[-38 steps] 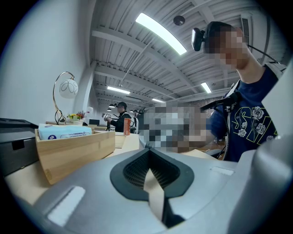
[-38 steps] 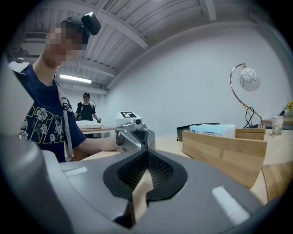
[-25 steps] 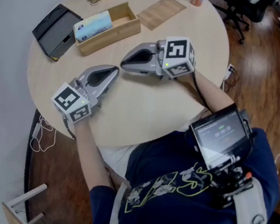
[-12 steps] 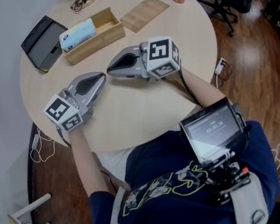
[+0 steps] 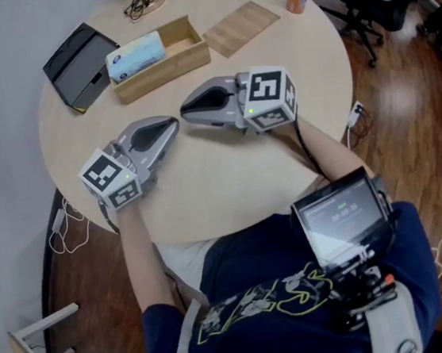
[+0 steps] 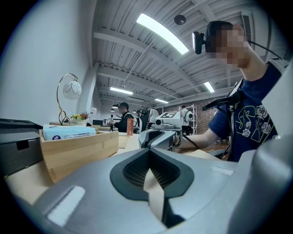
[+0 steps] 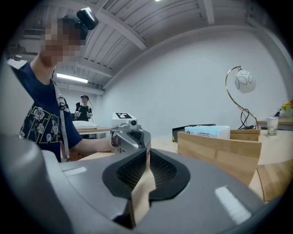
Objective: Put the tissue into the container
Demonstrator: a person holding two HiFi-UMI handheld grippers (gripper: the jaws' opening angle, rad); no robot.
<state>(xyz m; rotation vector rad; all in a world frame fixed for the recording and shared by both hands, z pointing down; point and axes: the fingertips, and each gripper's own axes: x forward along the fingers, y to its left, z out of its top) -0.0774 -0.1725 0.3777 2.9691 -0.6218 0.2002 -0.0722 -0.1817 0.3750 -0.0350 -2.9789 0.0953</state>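
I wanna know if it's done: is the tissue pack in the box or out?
In: the tissue pack sits inside the box, at one end.

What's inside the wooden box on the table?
The open wooden box holds a light blue tissue pack at its left end; its right end shows bare wood. Beneath the pack is covered.

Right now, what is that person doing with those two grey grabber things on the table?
A person sits at the round table with a gripper in each hand. The left gripper and the right gripper both rest on the tabletop, tips close together, fingers shut with nothing between them. The tissue pack lies in one end of the wooden box, and neither gripper touches it.
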